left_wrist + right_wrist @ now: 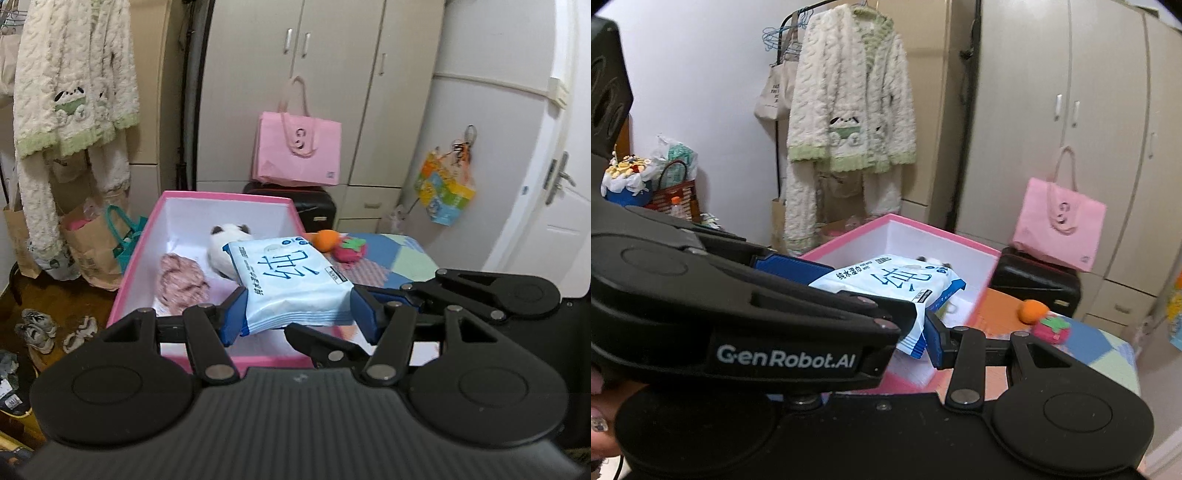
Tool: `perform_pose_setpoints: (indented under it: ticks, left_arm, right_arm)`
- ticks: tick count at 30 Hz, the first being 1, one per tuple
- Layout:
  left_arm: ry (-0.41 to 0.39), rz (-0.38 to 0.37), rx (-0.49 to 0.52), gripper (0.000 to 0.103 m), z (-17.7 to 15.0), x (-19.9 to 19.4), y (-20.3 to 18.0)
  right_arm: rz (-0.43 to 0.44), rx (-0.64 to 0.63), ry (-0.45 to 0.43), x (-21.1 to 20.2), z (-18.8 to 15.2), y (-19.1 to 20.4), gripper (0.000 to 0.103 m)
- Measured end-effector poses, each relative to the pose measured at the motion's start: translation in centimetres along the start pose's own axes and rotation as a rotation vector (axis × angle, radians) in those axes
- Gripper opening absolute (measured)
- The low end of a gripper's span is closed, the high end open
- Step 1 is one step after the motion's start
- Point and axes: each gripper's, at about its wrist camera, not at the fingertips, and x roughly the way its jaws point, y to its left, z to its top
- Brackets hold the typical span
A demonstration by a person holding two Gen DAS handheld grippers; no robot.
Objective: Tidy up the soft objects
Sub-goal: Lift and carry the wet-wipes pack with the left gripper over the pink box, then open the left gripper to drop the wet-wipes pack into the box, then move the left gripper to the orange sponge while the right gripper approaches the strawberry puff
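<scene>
**Wet-wipe pack carried over the pink box, 2 grippers on 1 item**

Item 1: soft pale-blue plastic pack of wet wipes (291, 280), printed with a large blue character. Held in the air above the open box, tilted, its far end over the plush panda. The left gripper (295, 314) clamps its near end between blue pads, one on each side edge; the right gripper (919, 332) pinches a crimped corner of the same pack. A 2-point hold likely keeps the floppy pack from sagging or folding.

Item 2: pink-rimmed cardboard box with white interior (136, 254), the apparent collection bin. Already inside: a black-and-white plush panda (231, 240) and a crumpled pink cloth (181, 280).

Items 3 and 4: small orange plush fruit (325, 240) and red plush strawberry with green leaf (351, 249), touching one another on the patchwork bedcover (406, 254) just beside the box, seemingly not yet sorted.

Judgement: the pack looks ready to be lowered into the free space in the box.
</scene>
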Motion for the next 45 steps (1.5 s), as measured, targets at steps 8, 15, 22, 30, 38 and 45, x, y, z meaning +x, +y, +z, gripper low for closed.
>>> perform_pose_setpoints:
  ticks: [8, 15, 22, 30, 38, 45]
  left_arm:
    - [0.095, 0.041, -0.037, 0.058, 1.4, 4.5, 3.8]
    - [0.182, 0.064, -0.065, 0.063, 0.2, 7.1, 6.0]
    - [0.147, 0.068, -0.024, 0.073, 0.4, 4.9, 6.0]
    - [0.133, 0.035, 0.073, 0.076, 1.2, 0.9, 3.9]
    - [0.165, -0.021, 0.18, 0.077, 0.8, -2.5, 2.0]
    - [0.165, -0.05, 0.218, 0.078, 0.4, -3.9, -0.3]
  right_arm:
    - [0.08, 0.015, 0.075, 5.9, 0.9, -0.4, 0.049]
    - [0.168, 0.063, 0.179, 9.4, -0.2, -0.9, 0.051]
    - [0.182, 0.046, 0.181, 7.6, 0.2, -1.4, 0.067]
    - [0.196, 0.034, 0.184, 3.9, 0.9, -2.1, 0.067]
    - [0.191, -0.008, 0.146, -2.2, 0.1, -2.8, 0.07]
    - [0.13, -0.021, 0.096, -5.9, -1.0, -3.3, 0.072]
